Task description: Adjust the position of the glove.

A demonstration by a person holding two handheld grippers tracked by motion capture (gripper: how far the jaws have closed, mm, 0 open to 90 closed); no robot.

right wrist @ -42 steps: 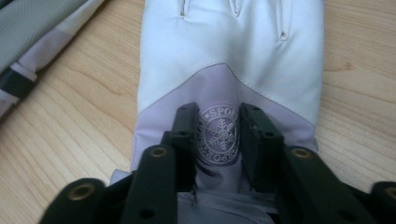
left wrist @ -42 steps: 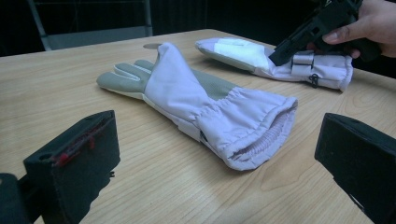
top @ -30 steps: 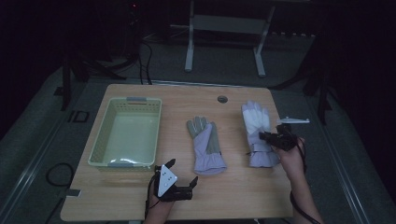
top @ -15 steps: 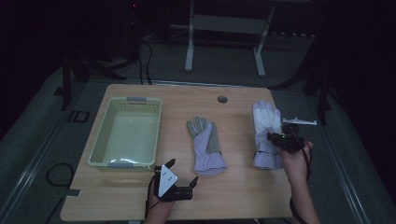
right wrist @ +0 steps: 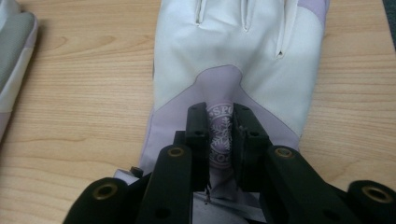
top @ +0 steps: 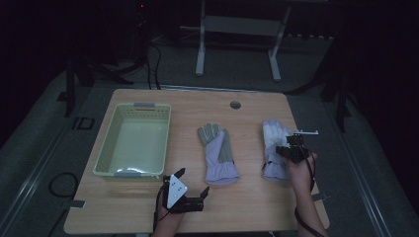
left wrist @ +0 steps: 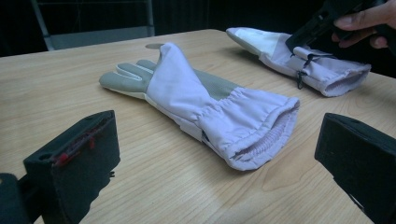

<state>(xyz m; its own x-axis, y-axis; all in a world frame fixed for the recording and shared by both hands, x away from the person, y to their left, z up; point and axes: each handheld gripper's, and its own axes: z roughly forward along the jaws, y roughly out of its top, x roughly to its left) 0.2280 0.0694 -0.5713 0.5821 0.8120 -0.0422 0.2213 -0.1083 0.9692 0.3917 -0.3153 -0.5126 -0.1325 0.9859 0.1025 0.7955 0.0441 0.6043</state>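
Glove (right wrist: 238,70) lies flat on the table (right wrist: 84,93), its cuff fabric pinched in the right gripper (right wrist: 220,140).

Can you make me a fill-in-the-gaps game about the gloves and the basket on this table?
1. The number of gloves lying on the table is ____.
2. The right gripper pinches the right-hand glove at its round ____.
3. The basket is pale ____.
4. The left gripper has its jaws ____, with nothing between them.

Missing words: two; badge; green; open
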